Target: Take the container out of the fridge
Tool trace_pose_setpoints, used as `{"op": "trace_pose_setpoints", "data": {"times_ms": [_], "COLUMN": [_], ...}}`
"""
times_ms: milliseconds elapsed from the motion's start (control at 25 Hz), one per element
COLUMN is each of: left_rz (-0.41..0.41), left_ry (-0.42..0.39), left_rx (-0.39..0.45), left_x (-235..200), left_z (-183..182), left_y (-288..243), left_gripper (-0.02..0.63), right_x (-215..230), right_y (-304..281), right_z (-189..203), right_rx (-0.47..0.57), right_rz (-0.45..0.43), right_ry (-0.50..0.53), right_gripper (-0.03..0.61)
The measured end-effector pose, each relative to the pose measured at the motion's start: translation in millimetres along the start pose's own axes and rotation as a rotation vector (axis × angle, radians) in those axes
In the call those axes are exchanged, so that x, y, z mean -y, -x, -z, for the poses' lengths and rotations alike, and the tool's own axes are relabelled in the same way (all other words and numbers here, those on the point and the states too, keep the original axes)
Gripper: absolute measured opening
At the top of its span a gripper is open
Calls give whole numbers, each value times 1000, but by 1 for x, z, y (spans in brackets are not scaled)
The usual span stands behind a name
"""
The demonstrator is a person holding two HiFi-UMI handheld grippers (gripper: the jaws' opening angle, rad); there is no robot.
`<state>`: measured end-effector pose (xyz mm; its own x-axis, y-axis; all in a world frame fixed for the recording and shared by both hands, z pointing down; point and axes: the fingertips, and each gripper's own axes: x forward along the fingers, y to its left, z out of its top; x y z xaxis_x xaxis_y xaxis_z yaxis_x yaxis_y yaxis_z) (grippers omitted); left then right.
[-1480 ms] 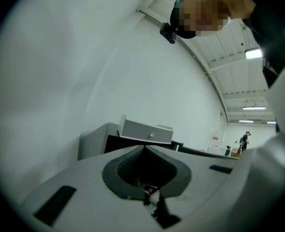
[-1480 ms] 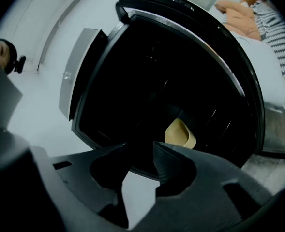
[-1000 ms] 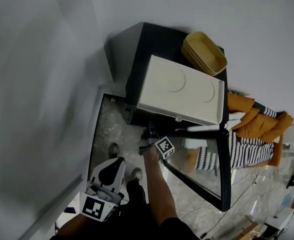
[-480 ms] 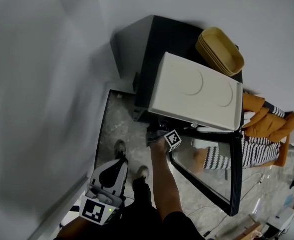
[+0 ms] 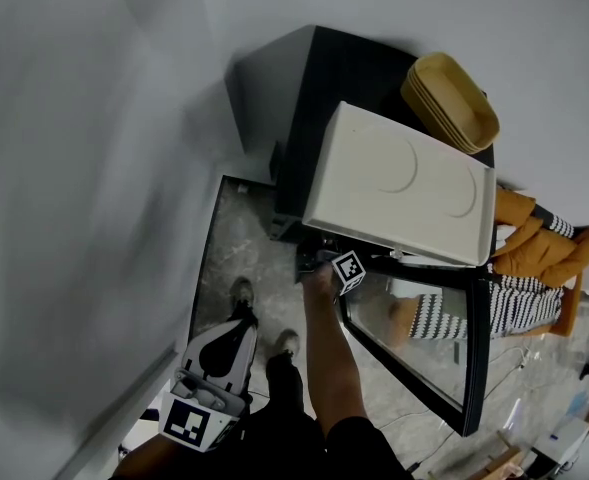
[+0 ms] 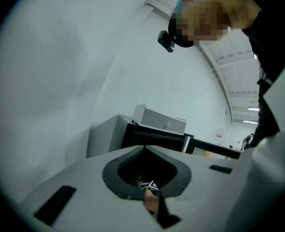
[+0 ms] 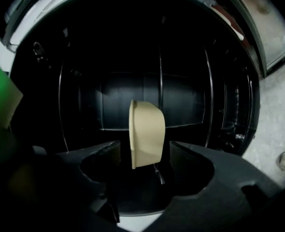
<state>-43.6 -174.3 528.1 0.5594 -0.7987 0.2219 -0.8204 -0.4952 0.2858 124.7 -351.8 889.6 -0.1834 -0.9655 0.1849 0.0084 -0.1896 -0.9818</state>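
Observation:
A beige container point(image 7: 146, 132) stands on edge inside the dark fridge point(image 5: 319, 88). In the right gripper view it sits between my right gripper's point(image 7: 144, 151) two dark fingers, with a gap on each side. The jaws have just been opening and stand open around it. In the head view my right gripper point(image 5: 314, 263) reaches into the fridge mouth under the white box, marker cube point(image 5: 349, 271) showing. My left gripper point(image 5: 240, 322) hangs low at the left, away from the fridge, its grey jaws point(image 6: 144, 148) shut on nothing.
The fridge's glass door point(image 5: 474, 368) is swung open to the right. A white box point(image 5: 399, 183) and a stack of yellow trays point(image 5: 452, 100) rest on top. Wire shelves point(image 7: 207, 91) line the interior. Grey wall lies to the left; the person's shoes point(image 5: 242, 296) stand on the floor.
The head view has shifted, so the fridge sits further right in the picture. My right hand stays at the fridge mouth. My left gripper has hardly moved.

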Motion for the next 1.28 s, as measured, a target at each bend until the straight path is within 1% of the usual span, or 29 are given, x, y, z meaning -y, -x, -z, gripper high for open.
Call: {"op": "trace_pose_setpoints", "data": {"times_ms": [160,320,400,560,680,760,800,1000,1160,1200,1280], "left_rz": [14,8,2,-16,-26,-38,-45,-31,-33,-34,-40], "left_ry": [-1,-3,-9,1,-3,-22,-27,-15,-14,-14,-23], "left_rx": [-22,-23,-26,-24,-7,43,51,22,25,26,52], "left_x": [5,3,0,-5,-6,-7,-7,1,4,5,6], "left_z": [3,2,3,3,-1,-12,-14,-7,-6,-6,-11], "left_y": [1,-1,-2,-2,-2,-5,-6,-3,0,1,0], "left_gripper": [5,5,5,5,5,5,5,5,5,5,5], "right_x": [5,4,9,8,10,6,5,6,4,3,-1], "right_y": [-9,-9,-12,-9,-7,-4,-4,-5,-1,1,6], "right_z": [-4,-4,-7,-8,-10,-7,-7,-12,-13,-12,-10], "right_rx": [2,17,17,21,22,21,19,15,5,3,0], "right_rz": [-50,-4,-20,-14,-12,15,20,-37,-37,-32,-3], "right_ry": [-1,-13,-10,-1,-3,-5,-4,14,16,17,17], "right_gripper": [284,283,277,205,199,199,198,195,193,193,192]}}
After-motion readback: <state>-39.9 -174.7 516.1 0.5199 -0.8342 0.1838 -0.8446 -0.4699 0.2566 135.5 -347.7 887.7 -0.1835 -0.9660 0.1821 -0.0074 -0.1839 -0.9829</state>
